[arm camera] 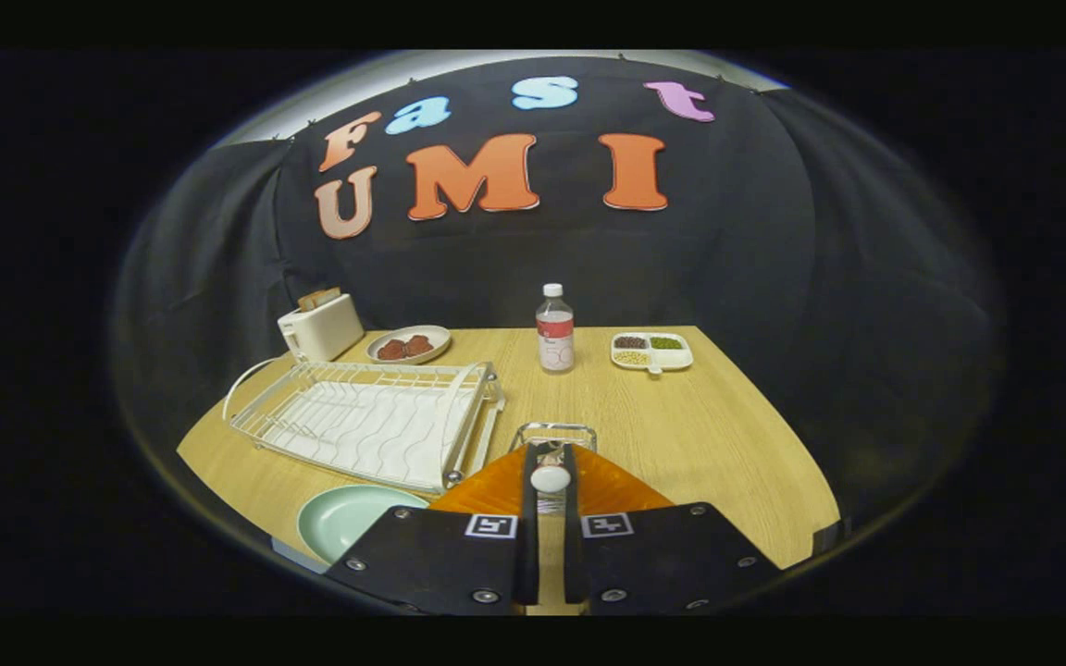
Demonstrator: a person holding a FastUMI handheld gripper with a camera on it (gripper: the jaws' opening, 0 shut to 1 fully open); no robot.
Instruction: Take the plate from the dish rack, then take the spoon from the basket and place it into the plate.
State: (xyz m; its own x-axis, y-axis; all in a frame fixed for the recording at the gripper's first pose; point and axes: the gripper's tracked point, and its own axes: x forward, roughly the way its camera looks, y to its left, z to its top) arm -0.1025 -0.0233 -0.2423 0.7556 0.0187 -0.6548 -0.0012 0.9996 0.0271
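Note:
My gripper (551, 460) is shut on the spoon (550, 478), whose white rounded end shows pinched between the two fingers. The small wire basket (556, 433) stands on the wooden table just beyond the fingertips; whether the spoon is still inside it is hidden by the fingers. The pale green plate (348, 518) lies flat on the table, left of the fingers and in front of the white wire dish rack (366, 418), which holds no dishes.
A clear bottle (555, 329) stands mid-table beyond the basket. A white divided tray of beans (651, 351) lies at the back right. A toaster (320, 326) and a dish of brown food (409, 344) sit at the back left, behind the rack.

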